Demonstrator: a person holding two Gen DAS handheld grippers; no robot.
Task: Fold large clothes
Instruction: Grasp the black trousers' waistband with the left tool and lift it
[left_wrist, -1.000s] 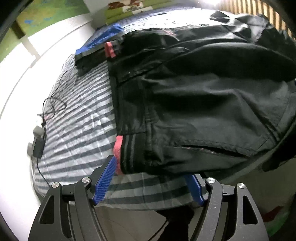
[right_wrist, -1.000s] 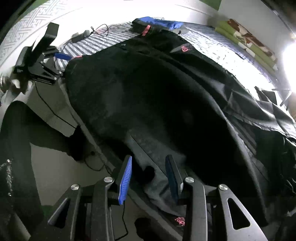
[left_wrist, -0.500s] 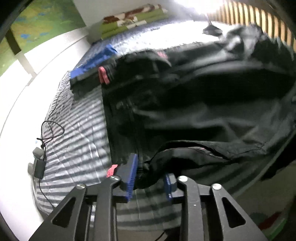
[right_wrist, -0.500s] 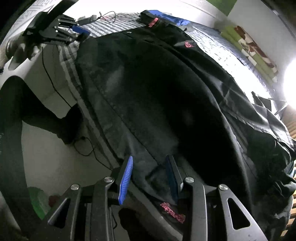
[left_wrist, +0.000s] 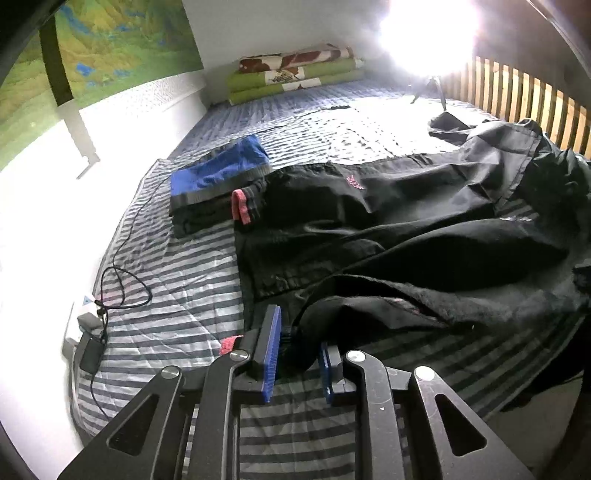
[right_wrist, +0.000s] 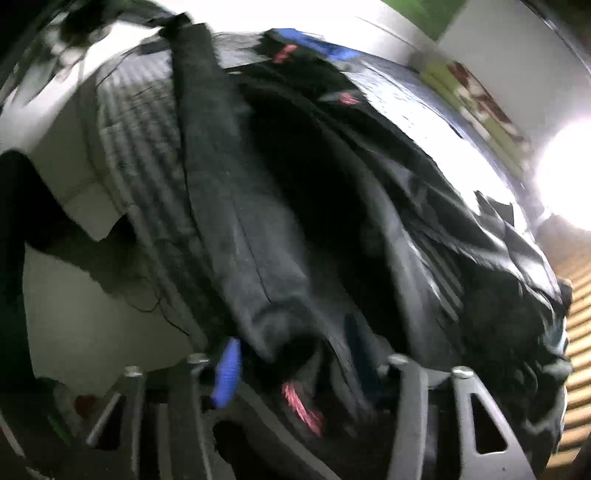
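both grippers – left gripper (left_wrist: 295, 350), right gripper (right_wrist: 291, 369) – clamp the black jacket's (left_wrist: 424, 236) near edge, its length running between them across the bed (left_wrist: 177, 280).

Black trousers (left_wrist: 406, 236) — matt woven cloth; striped bedsheet (left_wrist: 177, 280) beneath — crinkled cotton; bed rail (left_wrist: 517, 99) beyond trousers — bare wood.

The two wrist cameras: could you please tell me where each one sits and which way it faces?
Left wrist: on the left gripper, looking down along the striped bed toward the folded blanket; its blue pads pinch the black garment.
Right wrist: on the right gripper, at the bed's edge, blurred, looking along the same garment; cloth lies between its fingers, and a dark trouser leg shows at left.
Shared: garment, bed, folded blue clothes, blanket.
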